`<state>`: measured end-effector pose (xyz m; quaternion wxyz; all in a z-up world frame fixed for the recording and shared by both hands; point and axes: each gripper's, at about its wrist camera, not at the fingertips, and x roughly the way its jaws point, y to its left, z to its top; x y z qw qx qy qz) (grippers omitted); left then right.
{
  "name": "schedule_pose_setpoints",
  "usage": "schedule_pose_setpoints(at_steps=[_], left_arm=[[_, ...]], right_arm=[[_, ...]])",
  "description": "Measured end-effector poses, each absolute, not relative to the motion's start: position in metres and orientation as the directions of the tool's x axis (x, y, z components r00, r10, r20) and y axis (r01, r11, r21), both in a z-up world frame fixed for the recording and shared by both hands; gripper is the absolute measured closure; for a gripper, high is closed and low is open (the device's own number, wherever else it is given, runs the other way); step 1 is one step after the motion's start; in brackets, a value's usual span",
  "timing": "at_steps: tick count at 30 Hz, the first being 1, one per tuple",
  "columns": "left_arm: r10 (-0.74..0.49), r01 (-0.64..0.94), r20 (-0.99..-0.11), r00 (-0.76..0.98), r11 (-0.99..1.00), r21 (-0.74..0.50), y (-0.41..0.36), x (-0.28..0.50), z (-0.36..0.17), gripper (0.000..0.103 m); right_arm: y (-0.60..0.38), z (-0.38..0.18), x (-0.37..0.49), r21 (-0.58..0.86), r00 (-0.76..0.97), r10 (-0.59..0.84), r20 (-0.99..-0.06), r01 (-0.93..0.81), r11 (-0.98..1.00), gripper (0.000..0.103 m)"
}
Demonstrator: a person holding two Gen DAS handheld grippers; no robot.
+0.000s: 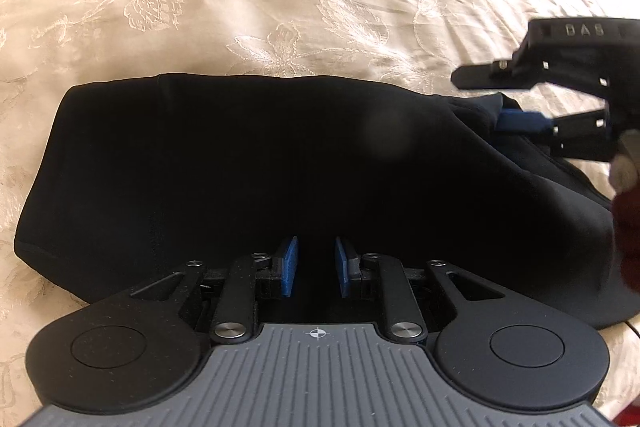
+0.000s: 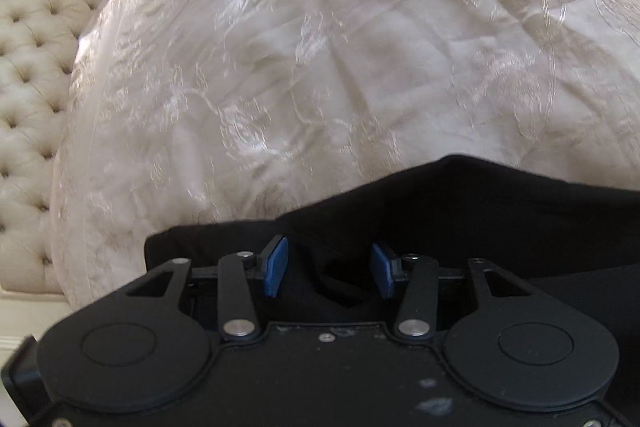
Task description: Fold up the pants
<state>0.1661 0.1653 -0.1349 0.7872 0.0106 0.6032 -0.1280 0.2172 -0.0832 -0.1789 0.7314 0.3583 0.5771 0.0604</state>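
The black pants (image 1: 260,163) lie folded in a broad band across the cream bedspread (image 1: 200,7). My left gripper (image 1: 316,265) points down over their near edge. Its blue pads (image 1: 289,267) stand a narrow gap apart with only black cloth showing between them, and whether they pinch it I cannot tell. My right gripper (image 1: 494,99) comes in at the right end of the pants with its jaws apart, one finger above the cloth and one blue pad low against it. In the right wrist view, the right gripper (image 2: 328,269) is open over a bunched fold of the pants (image 2: 480,219).
The embroidered bedspread (image 2: 320,47) spreads out beyond the pants. A tufted cream headboard (image 2: 32,87) with a carved frame stands along the left in the right wrist view. A hand in a dark red sleeve (image 1: 628,227) holds the right gripper.
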Motion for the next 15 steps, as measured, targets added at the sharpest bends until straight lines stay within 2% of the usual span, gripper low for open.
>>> schedule_pose_setpoints(at_steps=[8, 11, 15], left_arm=[[-0.196, 0.212, -0.952, 0.235, 0.966, -0.147, 0.163, 0.175, -0.142, 0.083], [-0.195, 0.217, -0.951, 0.239, 0.966, -0.143, 0.162, 0.174, -0.144, 0.083], [-0.193, 0.224, -0.951, 0.241, 0.965, -0.139, 0.161, 0.173, -0.145, 0.083]], right_arm=[[-0.114, -0.172, 0.24, 0.632, 0.45, 0.46, -0.765, 0.392, 0.668, 0.054], [-0.121, -0.164, 0.234, 0.656, 0.468, 0.479, -0.743, 0.364, 0.662, 0.054], [-0.114, -0.154, 0.225, 0.612, 0.394, 0.499, -0.772, 0.251, 0.75, 0.054]])
